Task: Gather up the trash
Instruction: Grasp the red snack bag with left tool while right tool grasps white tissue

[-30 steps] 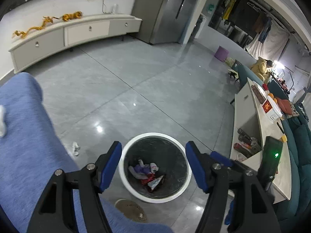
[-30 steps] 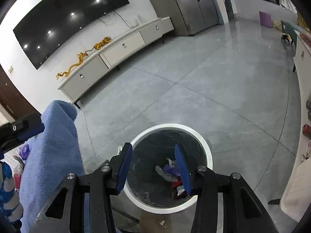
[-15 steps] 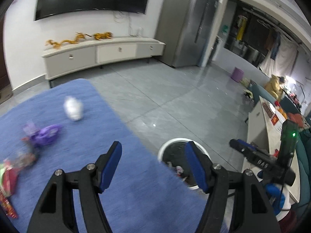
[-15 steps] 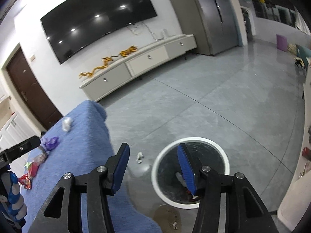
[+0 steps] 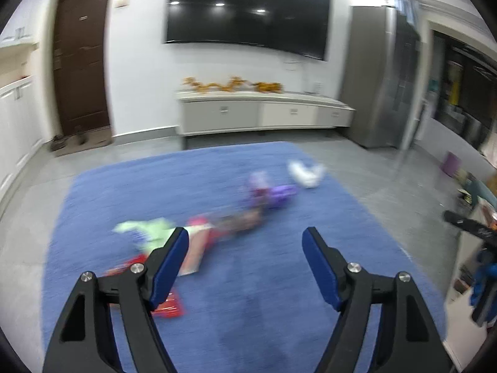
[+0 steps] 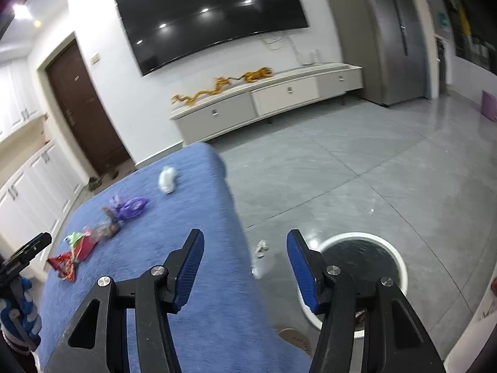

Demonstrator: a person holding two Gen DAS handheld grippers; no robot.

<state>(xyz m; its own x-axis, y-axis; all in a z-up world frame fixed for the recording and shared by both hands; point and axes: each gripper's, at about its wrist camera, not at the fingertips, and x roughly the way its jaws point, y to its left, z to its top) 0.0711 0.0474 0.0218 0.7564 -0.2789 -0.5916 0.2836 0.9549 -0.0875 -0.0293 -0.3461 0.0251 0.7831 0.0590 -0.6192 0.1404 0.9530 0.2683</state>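
Note:
Trash lies on a blue cloth-covered table (image 5: 248, 310): a white crumpled paper (image 5: 306, 174), a purple wrapper (image 5: 278, 194), a green wrapper (image 5: 146, 228) and a red packet (image 5: 169, 306). The left wrist view is blurred. My left gripper (image 5: 245, 255) is open and empty above the table, short of the wrappers. My right gripper (image 6: 245, 264) is open and empty over the table's right edge. The white-rimmed trash bin (image 6: 394, 258) stands on the floor to the right. The same white paper (image 6: 167, 180), purple wrapper (image 6: 132, 206) and red packet (image 6: 63, 264) show in the right wrist view.
A white scrap (image 6: 261, 247) lies on the grey floor (image 6: 357, 171) beside the table. A brown mat piece (image 6: 295, 338) lies near the bin. A low white cabinet (image 6: 267, 99) and a wall TV stand at the far wall. A dark door (image 5: 82, 62) is at the left.
Both grippers have swung up and left, away from the bin and toward the blue table. The trash on the table has come into view. Both stay open and empty.

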